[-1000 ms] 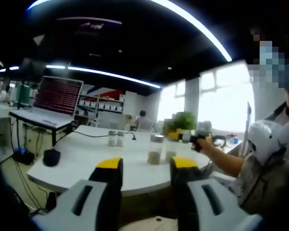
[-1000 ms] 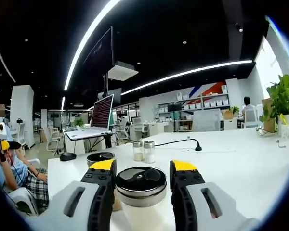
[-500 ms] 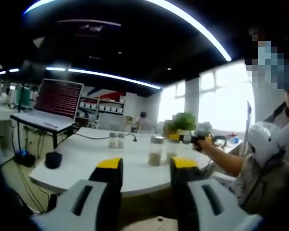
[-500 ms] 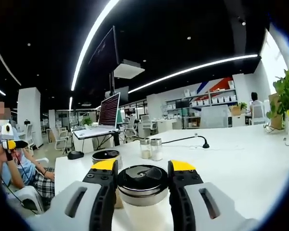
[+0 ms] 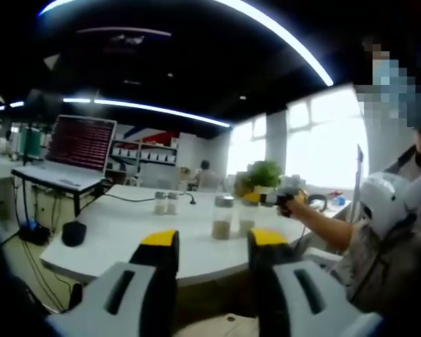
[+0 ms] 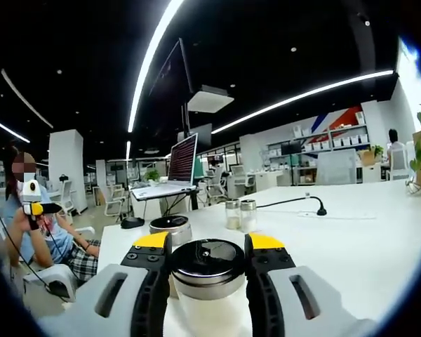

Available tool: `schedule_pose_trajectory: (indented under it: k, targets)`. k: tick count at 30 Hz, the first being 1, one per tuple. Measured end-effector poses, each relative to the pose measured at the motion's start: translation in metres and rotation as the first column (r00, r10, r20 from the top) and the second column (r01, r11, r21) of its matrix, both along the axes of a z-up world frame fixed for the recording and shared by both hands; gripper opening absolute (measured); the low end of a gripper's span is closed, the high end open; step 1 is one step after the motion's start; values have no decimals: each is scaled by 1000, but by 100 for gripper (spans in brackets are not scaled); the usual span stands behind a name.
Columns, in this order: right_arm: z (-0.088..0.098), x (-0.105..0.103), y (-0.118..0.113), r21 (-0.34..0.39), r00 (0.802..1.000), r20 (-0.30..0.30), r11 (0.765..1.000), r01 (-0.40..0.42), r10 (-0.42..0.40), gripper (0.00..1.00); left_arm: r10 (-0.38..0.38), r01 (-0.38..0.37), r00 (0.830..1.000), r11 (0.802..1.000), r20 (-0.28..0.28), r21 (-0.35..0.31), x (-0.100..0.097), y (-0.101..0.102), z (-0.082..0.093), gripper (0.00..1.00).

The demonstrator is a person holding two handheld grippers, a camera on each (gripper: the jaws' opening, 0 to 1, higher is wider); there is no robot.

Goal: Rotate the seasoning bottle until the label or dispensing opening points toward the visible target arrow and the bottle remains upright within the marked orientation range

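White table (image 6: 351, 232) – office rm | R gripper (image 6: 207, 241) clamps seasoning bottle (image 6: 207, 281) | L gripper (image 5: 214, 239) agape, empty

- Your seasoning bottle (image 6: 208, 281) runs off the right gripper view's bottom edge, so its label can't be read (only the dark lid shows).
- The fingers (image 6: 151, 263) cover the bottle's sides.
- In the left gripper view the bottles (image 5: 222, 217) on the tabletop (image 5: 126, 232) are too small and blurred to make out any opening.
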State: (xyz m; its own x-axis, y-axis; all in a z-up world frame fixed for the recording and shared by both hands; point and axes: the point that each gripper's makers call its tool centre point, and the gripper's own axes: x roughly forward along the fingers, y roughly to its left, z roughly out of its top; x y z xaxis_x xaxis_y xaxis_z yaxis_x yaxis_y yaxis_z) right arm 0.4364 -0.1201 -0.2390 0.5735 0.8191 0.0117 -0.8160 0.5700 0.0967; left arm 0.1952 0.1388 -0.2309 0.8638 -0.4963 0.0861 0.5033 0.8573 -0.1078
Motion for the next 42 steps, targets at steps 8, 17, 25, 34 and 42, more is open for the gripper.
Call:
schedule_pose_trajectory:
  k: [8, 17, 25, 34, 42]
  targets:
    - [-1, -1, -1, 0, 999, -2, 999, -44, 44, 40, -16, 16, 1000, 1000, -3, -14, -1, 0, 1, 41]
    - [-1, -3, 1, -3, 992, -14, 992, -123, 123, 40, -22, 22, 1000, 1000, -7, -14, -1, -1, -1, 41]
    - [-1, -10, 4, -8, 979, -11, 979, -204, 204, 40, -52, 52, 999, 998, -14, 23, -1, -14, -5, 42]
    - [-1, -14, 5, -8, 951, 6, 951, -308, 308, 40, -63, 64, 998, 997, -18, 47, -3, -18, -8, 43]
    - [0, -14, 5, 7, 940, 15, 940, -342, 342, 41, -54, 54, 999, 998, -7, 32, -3, -14, -3, 43]
